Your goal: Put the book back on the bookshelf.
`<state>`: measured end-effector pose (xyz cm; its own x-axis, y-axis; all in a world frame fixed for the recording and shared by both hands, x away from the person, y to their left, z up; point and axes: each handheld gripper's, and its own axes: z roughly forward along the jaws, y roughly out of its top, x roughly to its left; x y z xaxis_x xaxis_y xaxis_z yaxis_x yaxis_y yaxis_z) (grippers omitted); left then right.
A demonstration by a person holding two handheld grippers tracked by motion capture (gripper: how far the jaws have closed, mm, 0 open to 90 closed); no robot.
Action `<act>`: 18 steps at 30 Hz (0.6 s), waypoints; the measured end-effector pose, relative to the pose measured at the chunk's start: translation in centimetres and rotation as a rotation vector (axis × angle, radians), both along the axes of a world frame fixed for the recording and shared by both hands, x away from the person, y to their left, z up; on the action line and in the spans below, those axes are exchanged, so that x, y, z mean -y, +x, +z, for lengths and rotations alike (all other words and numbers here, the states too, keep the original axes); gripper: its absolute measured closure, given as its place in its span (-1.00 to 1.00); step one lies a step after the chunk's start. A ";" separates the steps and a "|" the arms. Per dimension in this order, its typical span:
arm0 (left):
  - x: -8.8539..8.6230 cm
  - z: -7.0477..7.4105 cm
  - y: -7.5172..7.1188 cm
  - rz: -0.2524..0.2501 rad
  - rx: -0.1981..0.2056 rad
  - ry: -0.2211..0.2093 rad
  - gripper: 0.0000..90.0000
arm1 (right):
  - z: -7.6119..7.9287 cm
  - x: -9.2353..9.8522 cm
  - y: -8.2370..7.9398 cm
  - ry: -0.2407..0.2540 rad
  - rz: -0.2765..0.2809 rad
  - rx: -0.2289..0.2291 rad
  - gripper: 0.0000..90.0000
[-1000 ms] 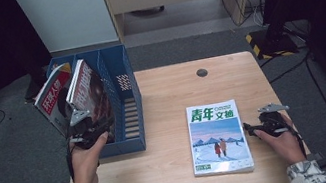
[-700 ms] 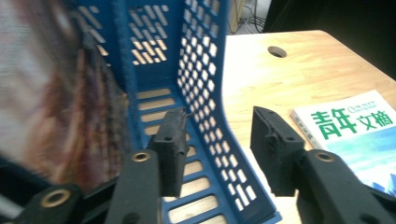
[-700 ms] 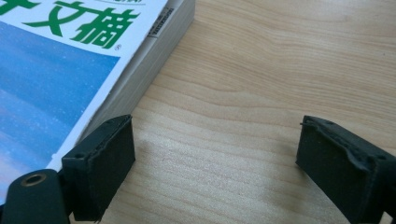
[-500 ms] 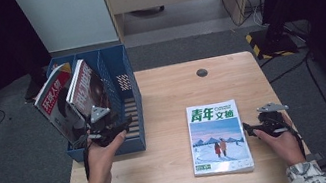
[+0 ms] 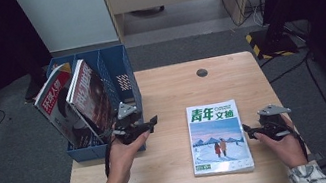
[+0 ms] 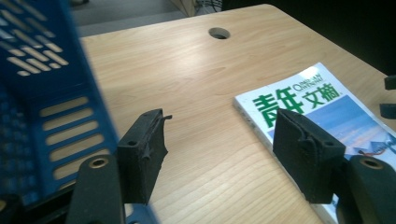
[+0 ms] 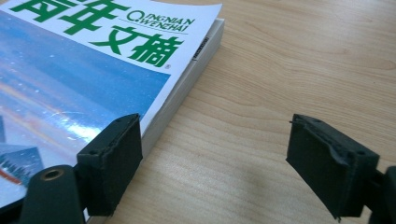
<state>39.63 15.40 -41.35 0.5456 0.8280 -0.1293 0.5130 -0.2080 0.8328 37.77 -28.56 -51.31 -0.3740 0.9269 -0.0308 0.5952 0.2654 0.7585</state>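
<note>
- The magazine (image 5: pixel 219 138) lies flat, cover up, on the desk (image 5: pixel 171 90), right of the middle, probably next for filing.
- The right gripper (image 5: pixel 251 130) sits at its right edge, jaws apart and empty, having just narrowed.
- The left gripper (image 5: pixel 149 123), jaws just widened and empty, hangs beside the blue file rack (image 5: pixel 123 78), where two magazines (image 5: pixel 74 104) already lean.
- Pale wooden desk; grey floor, cables behind.

An office or lab corner is showing here. Cables (image 5: pixel 257 1) are trailing over grey carpet (image 5: pixel 20 157) behind a wooden desk (image 5: pixel 170 85) carrying a blue file rack (image 5: pixel 120 73).
</note>
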 end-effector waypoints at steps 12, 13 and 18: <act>3.7 -1.6 0.2 -0.075 -0.022 0.011 -0.34 | 1.0 -0.6 -0.9 0.027 0.047 0.025 -0.40; 4.2 -1.8 0.2 -0.087 -0.028 0.018 -0.34 | 1.0 -0.7 -1.1 0.030 0.053 0.024 -0.37; 6.4 -3.4 0.4 -0.121 -0.051 0.034 -0.37 | 1.3 -1.7 -1.7 0.029 0.098 0.027 -0.36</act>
<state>40.07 9.04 -44.72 0.6351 0.7611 -0.1322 0.5237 -0.2984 0.7980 36.09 -26.84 -50.06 -0.4620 0.8867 -0.0158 0.5467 0.2988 0.7822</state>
